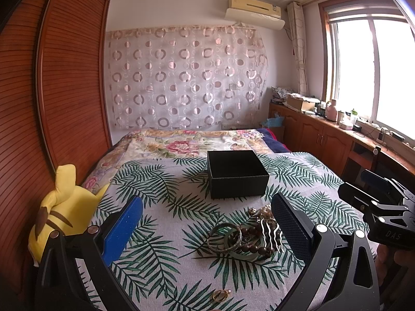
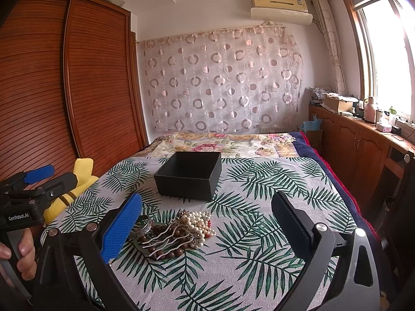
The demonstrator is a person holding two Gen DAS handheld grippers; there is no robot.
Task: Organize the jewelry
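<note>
An open black box (image 1: 237, 173) (image 2: 190, 175) stands on the leaf-print cloth on the bed. In front of it lies a jewelry pile: silver bangles (image 1: 225, 237) (image 2: 143, 226), dark wooden beads (image 1: 253, 241) (image 2: 166, 243), a wavy silver hair comb (image 1: 271, 234) (image 2: 168, 237) and a pearl strand (image 2: 198, 224). A gold ring (image 1: 220, 295) lies apart, nearer me. My left gripper (image 1: 207, 223) is open and empty, just before the pile. My right gripper (image 2: 207, 223) is open and empty, the pile near its left finger. Each gripper shows at the other view's edge.
A yellow plush toy (image 1: 58, 207) (image 2: 77, 181) lies at the bed's left edge beside a wooden wardrobe (image 1: 64, 83). A floral blanket (image 1: 192, 142) covers the far bed. Wooden cabinets with clutter (image 1: 324, 127) run under the window on the right.
</note>
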